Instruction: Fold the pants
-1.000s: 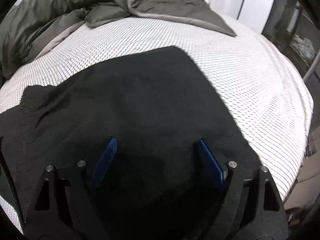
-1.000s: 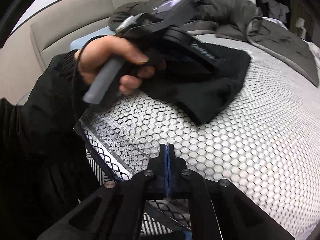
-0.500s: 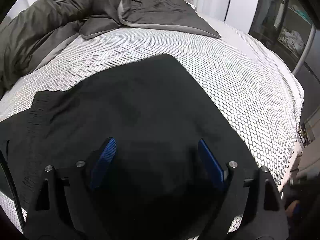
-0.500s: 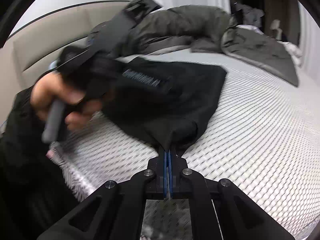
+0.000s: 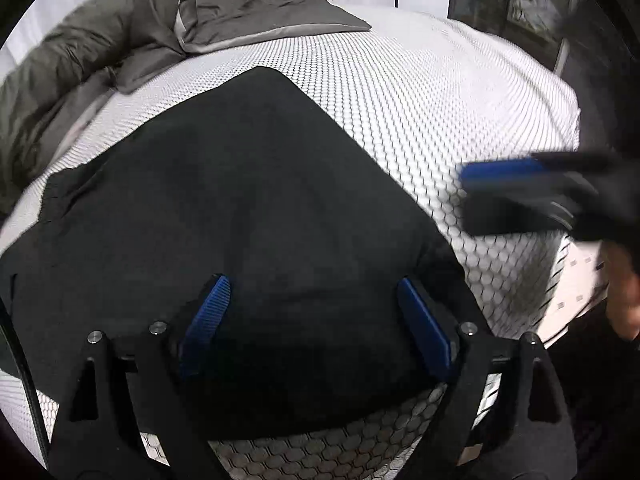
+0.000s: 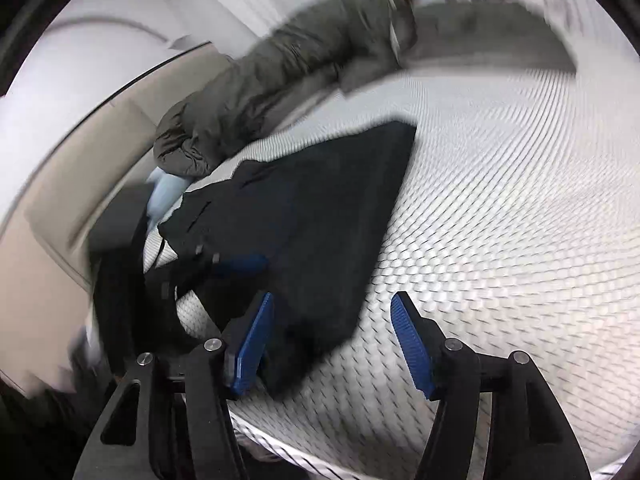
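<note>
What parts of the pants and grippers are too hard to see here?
- Pants, left wrist view: near edge hidden behind the left gripper.
- Right gripper, left wrist view: smeared by motion blur.
- Pants, right wrist view: left end blurred, fold layers unreadable.

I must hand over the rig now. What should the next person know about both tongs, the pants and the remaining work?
Left tongs: open, over the black pants, nothing held.
Right tongs: jaws have just been opening; a pants corner lies between them, not pinched.
Pants: lying folded, mostly flat, on the white honeycomb mattress, near its edge.
Done: at least one fold.
Left: probably smoothing, perhaps another fold.
</note>
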Demonstrator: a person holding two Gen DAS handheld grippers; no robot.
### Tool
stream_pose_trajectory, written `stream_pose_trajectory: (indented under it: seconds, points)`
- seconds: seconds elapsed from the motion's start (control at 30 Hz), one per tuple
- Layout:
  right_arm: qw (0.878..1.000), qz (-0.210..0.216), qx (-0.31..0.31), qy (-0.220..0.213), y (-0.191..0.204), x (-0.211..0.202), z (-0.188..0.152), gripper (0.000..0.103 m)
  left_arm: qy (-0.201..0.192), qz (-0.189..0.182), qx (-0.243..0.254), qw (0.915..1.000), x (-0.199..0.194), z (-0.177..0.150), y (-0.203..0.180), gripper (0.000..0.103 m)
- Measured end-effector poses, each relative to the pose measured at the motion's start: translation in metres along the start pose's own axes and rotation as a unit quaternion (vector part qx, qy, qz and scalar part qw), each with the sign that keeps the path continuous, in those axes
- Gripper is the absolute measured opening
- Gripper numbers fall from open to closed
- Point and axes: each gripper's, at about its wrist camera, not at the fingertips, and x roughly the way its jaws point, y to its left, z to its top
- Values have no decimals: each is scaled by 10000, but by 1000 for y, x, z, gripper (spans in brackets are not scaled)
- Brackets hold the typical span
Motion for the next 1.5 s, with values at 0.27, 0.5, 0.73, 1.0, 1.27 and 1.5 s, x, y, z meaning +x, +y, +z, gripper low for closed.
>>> stream_pose_trajectory:
  seconds: [0.27, 0.5, 0.73, 1.0, 1.27, 1.5]
  points:
    - [9966, -116, 386, 717, -22, 90, 72, 25, 84, -226, -122, 9996, 4, -8, 8, 85]
    - [9964, -281, 694, 401, -64, 130, 160, 13, 124, -376, -145, 9991, 11, -7, 14, 85]
    - [9963, -519, 644, 253, -73, 145, 204, 29, -68, -672, -354, 9971, 7, 2, 30, 89]
    - [9945, -81, 1026, 192, -68, 64, 112, 67, -700, -428, -1122, 9903, -44, -7, 96, 89]
    - [9981, -141, 379, 462, -53, 96, 125, 5, -883, 304, -2387, 9666, -62, -45, 209, 89]
    - [9901, -1199, 728, 55, -89, 82, 175, 44, -533, 332, -2880, 9556, -32, -57, 254, 88]
